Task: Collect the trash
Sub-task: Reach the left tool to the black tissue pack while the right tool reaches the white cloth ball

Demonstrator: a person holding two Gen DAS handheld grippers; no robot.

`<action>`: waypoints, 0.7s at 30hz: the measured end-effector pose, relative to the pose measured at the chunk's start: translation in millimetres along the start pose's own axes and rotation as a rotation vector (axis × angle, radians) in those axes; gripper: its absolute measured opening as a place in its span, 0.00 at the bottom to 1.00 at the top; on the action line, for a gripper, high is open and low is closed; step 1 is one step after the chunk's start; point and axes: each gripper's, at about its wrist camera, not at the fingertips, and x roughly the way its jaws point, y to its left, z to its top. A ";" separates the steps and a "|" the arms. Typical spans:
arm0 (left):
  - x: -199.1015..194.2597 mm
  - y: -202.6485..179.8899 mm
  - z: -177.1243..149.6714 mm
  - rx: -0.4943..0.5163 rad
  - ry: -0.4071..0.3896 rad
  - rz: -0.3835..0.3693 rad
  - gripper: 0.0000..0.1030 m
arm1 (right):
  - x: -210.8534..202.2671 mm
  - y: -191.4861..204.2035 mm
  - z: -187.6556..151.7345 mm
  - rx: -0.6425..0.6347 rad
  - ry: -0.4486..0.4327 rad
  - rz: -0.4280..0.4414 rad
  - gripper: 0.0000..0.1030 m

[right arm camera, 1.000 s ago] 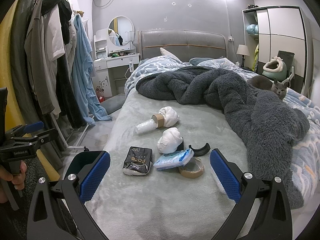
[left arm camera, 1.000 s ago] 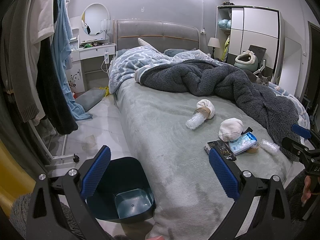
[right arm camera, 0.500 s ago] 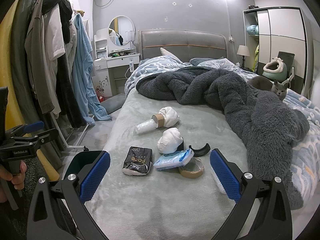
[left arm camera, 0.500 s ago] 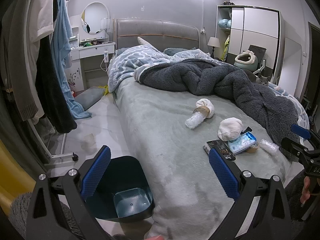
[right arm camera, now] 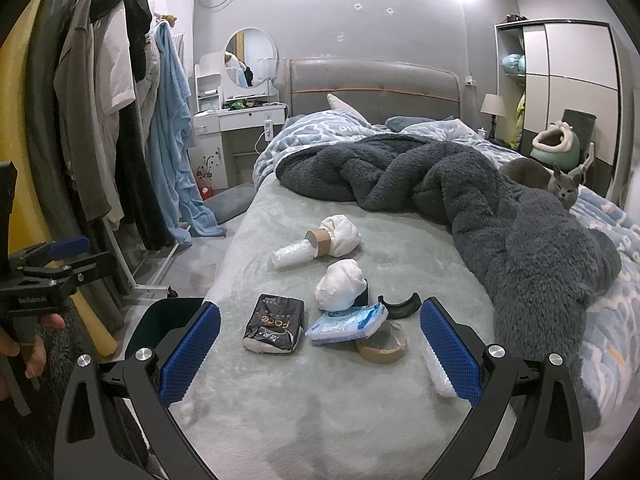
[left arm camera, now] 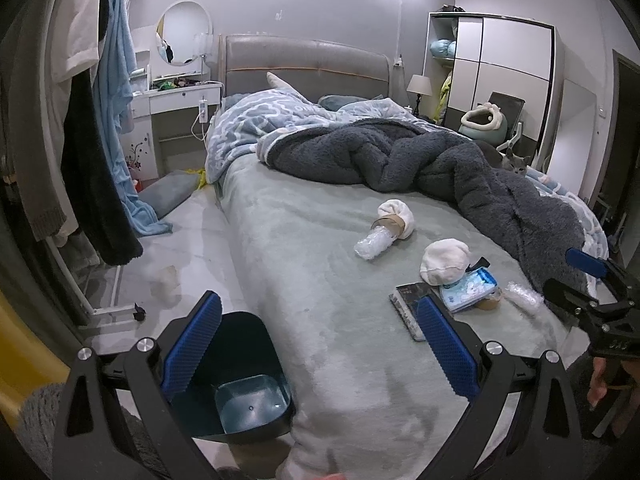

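Both grippers, left (left arm camera: 316, 344) and right (right arm camera: 318, 350), are held wide open and empty above the bed (right arm camera: 320, 400).

Trash is scattered on the sheet: a black packet (right arm camera: 274, 323), blue wipes pack (right arm camera: 347, 322), tape roll (right arm camera: 382, 346) and white wads (right arm camera: 340, 284); a dark bin (left arm camera: 240, 376) is seen on the floor beside the bed.

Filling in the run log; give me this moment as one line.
phase: pre-grasp | left claw: open, empty | right claw: open, empty | trash: black packet, tape roll on bed | bin: beside bed
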 end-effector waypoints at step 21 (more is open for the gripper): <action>29.3 -29.6 -2.3 0.009 0.118 -0.074 0.94 | 34.3 -6.2 20.5 -0.198 0.147 0.103 0.95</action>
